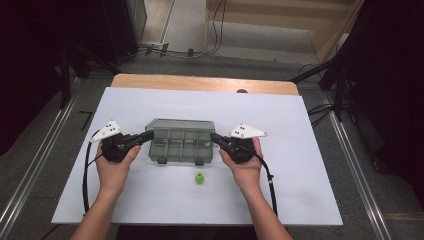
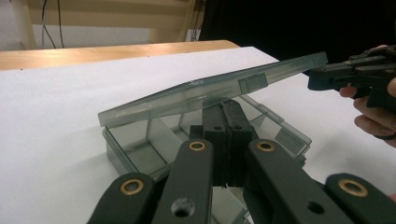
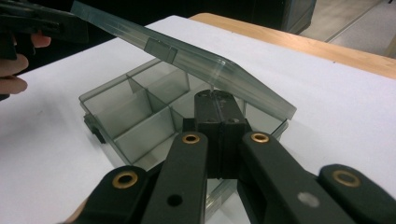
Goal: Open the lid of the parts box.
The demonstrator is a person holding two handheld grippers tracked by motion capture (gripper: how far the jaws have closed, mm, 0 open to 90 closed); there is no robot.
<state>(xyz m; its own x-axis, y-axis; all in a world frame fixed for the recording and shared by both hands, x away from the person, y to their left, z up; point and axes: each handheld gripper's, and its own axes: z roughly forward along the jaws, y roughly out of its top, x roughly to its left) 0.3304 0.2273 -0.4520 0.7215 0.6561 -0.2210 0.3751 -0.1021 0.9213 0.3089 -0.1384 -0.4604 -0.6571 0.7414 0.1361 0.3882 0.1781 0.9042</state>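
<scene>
Clenched jaws of left gripper (image 2: 224,140) and right gripper (image 3: 218,135), nothing grasped, wedged under lid (image 3: 187,58) mid-frame, prying compartment box (image 1: 181,145) open; green cap (image 1: 199,178) waits below on tabletop (image 1: 300,190).

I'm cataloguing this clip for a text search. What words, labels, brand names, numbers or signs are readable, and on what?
None: no readable text in any view.
Smoky clear compartment box, lid half raised: no label or moulded lettering visible.
Small green piece: no marking legible.
Left tool and right tool, both shut: unmarked.
</scene>
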